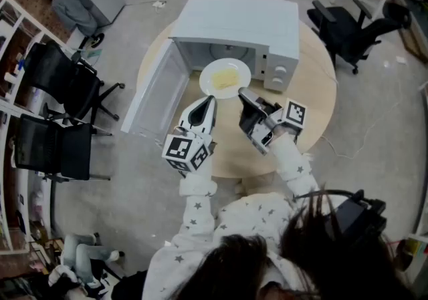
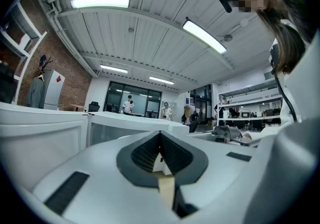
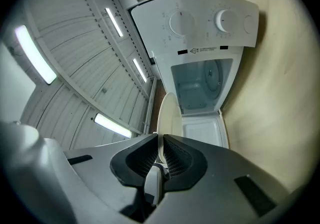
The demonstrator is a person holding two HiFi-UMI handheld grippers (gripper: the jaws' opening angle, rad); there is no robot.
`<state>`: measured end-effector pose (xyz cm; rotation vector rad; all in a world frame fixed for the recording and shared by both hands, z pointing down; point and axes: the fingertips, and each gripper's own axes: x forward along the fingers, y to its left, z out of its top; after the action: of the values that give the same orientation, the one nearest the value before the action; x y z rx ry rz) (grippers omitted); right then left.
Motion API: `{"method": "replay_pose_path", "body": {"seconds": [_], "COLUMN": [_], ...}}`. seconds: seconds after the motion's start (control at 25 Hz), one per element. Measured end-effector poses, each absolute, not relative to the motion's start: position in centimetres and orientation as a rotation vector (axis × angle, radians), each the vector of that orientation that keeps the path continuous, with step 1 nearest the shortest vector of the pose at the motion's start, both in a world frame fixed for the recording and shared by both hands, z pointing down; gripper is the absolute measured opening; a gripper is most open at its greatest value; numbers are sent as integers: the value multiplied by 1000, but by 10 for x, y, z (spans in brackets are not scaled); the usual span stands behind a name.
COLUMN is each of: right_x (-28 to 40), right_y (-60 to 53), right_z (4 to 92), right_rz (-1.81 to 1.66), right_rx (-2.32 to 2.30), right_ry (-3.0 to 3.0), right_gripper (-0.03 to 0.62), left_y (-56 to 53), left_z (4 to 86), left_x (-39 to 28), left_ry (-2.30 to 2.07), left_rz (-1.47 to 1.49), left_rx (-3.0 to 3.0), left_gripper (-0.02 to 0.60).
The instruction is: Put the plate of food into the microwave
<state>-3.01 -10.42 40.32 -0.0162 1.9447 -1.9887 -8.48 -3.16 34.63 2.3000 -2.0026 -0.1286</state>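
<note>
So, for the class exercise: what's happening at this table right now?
A person with a gripper in each hand is loading a microwave that stands on a round wooden table, its door swung open. The right gripper is clamped on the rim of a white plate of yellow food, held at the oven's opening, not clearly inside yet. The left gripper, jaws together and empty, sits beside the plate's near edge.
</note>
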Motion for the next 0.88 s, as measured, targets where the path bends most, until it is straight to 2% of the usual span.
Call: {"method": "replay_pose_path", "body": {"seconds": [0.88], "right_x": [-101], "right_y": [-189], "right_z": [471], "right_rz": [-2031], "right_rx": [-255], "right_ry": [1872], "right_gripper": [25], "left_y": [-132], "left_z": [410], "left_x": [-153], "left_ry": [-1806], "left_rz": [-68], "left_rx": [2297], "left_gripper": [-5]}}
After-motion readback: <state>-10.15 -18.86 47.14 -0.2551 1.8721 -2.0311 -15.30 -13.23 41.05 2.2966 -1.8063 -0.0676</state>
